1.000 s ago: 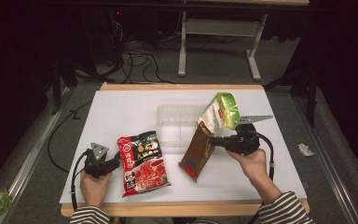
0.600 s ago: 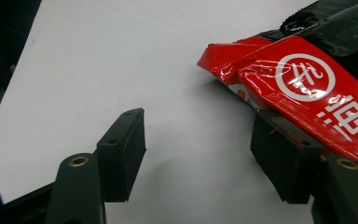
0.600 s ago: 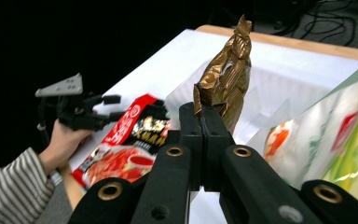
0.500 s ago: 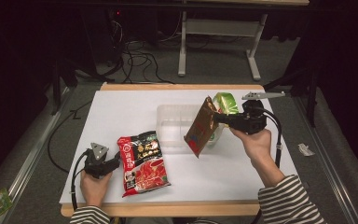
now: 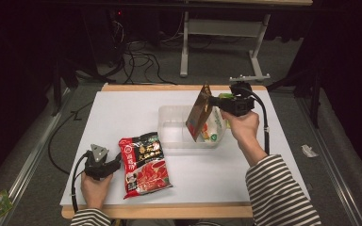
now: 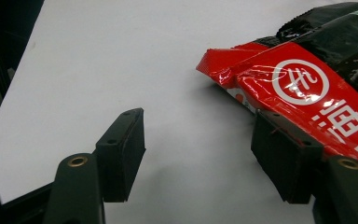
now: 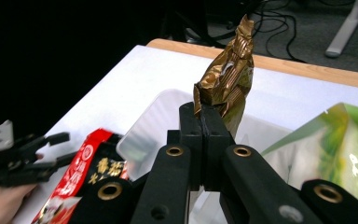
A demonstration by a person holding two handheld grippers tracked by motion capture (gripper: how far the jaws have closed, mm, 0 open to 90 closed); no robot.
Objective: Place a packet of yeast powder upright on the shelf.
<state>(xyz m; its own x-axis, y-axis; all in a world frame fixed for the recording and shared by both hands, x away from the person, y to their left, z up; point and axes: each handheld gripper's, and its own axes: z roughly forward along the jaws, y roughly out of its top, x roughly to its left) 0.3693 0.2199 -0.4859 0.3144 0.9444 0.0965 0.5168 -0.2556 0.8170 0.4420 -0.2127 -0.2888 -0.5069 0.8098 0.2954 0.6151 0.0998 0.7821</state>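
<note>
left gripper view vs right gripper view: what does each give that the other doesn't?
The left gripper view gives the left gripper up close, jaws open, one pad beside the corner of the red packet. The right gripper view gives the right gripper shut on a corner of the gold packet, held above the clear tray, with a green packet beside it. Both share the red packet and the white tabletop.
</note>
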